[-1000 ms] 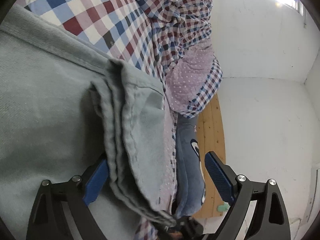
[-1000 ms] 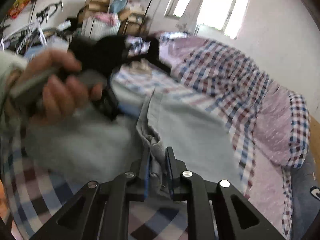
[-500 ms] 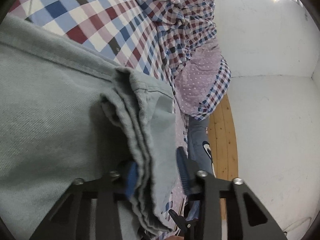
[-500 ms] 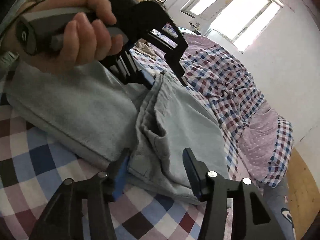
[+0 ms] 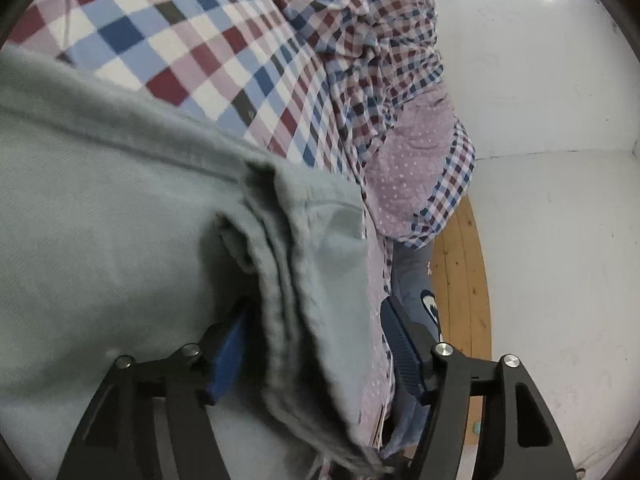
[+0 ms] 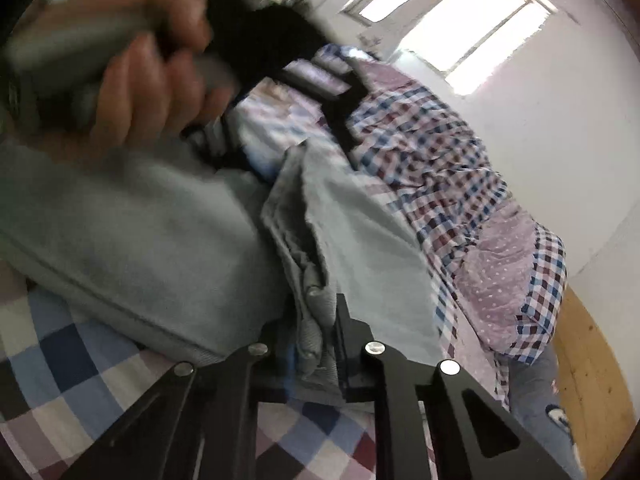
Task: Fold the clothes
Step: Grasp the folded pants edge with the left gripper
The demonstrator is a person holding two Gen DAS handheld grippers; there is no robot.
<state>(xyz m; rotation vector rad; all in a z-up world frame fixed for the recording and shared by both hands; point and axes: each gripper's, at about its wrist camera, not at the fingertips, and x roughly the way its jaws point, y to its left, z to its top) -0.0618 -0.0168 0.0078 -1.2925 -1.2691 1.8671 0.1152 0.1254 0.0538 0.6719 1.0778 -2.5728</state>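
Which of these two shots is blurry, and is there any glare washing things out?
Right wrist view: motion blur smears the hand and the left gripper it holds; the window is blown out white. Left wrist view: mostly sharp on the checked bedsheet, soft on the grey-green garment near the lens, with glare only at the top right corner.

Pale grey-green garment [image 5: 100,248] of woven, denim-like cloth, lying on a checked bedspread of blue, dark red, lilac and white. One broad panel lies flat, bounded by a stitched seam along its far edge. A second portion is turned back over it, so that several layered hemmed edges [image 5: 276,264] stack in a ridge running toward the camera. In the right wrist view the same ridge [image 6: 308,280] stands bunched and creased, with the flat panel [image 6: 132,240] to its left; motion blur obscures finer detail.
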